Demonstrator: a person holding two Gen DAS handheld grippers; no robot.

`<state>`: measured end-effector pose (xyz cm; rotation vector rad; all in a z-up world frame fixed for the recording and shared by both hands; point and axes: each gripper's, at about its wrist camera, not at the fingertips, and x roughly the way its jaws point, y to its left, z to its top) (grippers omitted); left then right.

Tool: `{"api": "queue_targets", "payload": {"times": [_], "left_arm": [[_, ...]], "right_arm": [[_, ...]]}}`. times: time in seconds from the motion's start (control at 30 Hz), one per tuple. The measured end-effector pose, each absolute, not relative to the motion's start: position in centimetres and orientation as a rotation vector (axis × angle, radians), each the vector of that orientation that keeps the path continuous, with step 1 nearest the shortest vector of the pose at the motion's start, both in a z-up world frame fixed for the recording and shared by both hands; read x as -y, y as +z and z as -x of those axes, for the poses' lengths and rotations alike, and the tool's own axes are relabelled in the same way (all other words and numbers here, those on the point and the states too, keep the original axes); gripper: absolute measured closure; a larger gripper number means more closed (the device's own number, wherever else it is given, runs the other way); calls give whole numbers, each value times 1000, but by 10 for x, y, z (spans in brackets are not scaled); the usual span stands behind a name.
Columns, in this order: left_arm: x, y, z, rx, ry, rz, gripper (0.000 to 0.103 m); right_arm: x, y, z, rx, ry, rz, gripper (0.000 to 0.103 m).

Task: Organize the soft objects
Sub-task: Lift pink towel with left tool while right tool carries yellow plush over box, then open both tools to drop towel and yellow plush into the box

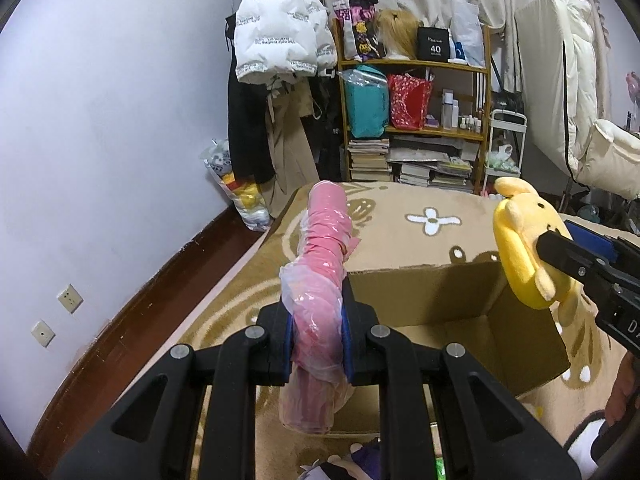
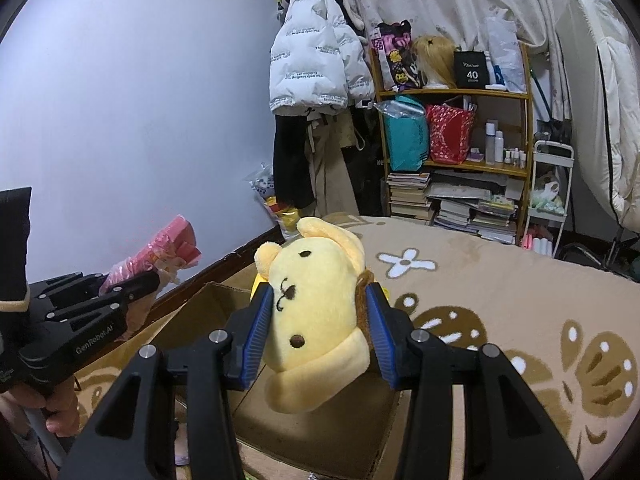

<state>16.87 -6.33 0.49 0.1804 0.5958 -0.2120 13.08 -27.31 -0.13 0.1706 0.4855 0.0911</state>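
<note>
Pink wrapped roll [image 1: 320, 280] pinched, left jaws; yellow plush [image 2: 316, 320] (face right-view only) pinched right, seemingly.

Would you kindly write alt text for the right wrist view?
The right gripper clamps a yellow plush toy above an open cardboard box on a beige patterned rug. At left, the left gripper holds a pink plastic-wrapped bundle.

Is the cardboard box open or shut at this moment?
Open: the cardboard box has its top flaps up, inner walls and floor visible below the yellow plush.
</note>
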Motion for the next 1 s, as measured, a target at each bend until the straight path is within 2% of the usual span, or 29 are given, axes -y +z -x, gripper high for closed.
{"api": "queue_targets", "payload": {"times": [0.53, 1.0], "left_arm": [[75, -25, -174, -710, -269, -203, 85], [77, -35, -170, -742, -265, -231, 80]], "right_arm": [[262, -34, -142, -593, 156, -173, 52], [260, -48, -148, -652, 160, -173, 48]]}}
